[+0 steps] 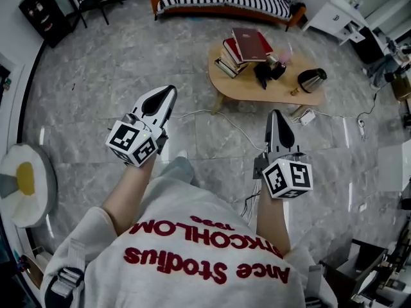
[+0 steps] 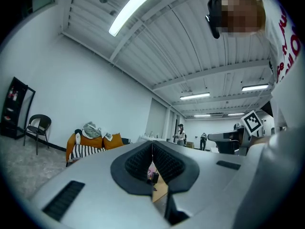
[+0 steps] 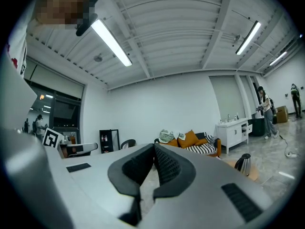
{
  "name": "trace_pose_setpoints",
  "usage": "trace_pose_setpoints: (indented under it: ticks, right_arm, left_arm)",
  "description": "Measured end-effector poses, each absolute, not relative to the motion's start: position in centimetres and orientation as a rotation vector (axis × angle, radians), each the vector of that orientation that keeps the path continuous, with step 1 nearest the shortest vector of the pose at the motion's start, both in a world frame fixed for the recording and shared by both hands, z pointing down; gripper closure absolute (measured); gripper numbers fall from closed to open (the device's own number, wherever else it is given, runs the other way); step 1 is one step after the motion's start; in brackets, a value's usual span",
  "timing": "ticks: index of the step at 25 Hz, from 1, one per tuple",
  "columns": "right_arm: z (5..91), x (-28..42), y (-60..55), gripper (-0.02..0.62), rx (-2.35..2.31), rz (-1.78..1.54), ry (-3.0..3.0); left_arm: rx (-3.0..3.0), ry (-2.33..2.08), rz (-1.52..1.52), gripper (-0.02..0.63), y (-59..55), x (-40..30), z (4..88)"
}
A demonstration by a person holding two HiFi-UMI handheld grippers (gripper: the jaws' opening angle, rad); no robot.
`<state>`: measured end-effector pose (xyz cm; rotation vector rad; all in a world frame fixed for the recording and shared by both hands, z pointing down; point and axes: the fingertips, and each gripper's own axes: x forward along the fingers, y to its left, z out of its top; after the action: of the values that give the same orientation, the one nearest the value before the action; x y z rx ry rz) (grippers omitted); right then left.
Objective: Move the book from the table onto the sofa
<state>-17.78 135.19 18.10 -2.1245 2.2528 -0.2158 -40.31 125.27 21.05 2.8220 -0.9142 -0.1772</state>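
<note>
Book (image 1: pixel 252 43) judged stiff, fairly heavy; an exposed edge should be pinched. Left gripper (image 1: pixel 168 94) and right gripper (image 1: pixel 275 114) are seen closed, empty.

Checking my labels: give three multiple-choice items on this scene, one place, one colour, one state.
1. Where is the stack of books? A on the table; B on the sofa; C on the floor.
2. Colour of the top book? A blue; B dark red; C yellow.
3. The left hand-held gripper and right hand-held gripper are: A both shut, empty; B both holding books; C both wide open.
Answers: A, it sits on the table; B, its cover is dark red; A, each view shows jaws together with nothing between.
</note>
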Motion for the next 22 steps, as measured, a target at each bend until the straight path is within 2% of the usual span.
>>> trace_pose_setpoints:
  ticks: [13,22]
  right_arm:
    - [18.9,-18.0,120.0,0.571,-2.183,-0.230,2.226]
    - [20.2,-20.0,115.0,0.571,-2.226,-0.297,2.242]
  left_arm:
    - [2.803,-0.871,-0.172,0.586,109.0,-40.8,22.3]
    - [2.734,-0.913,-0.128,0.586,104.2,-43.8,25.0]
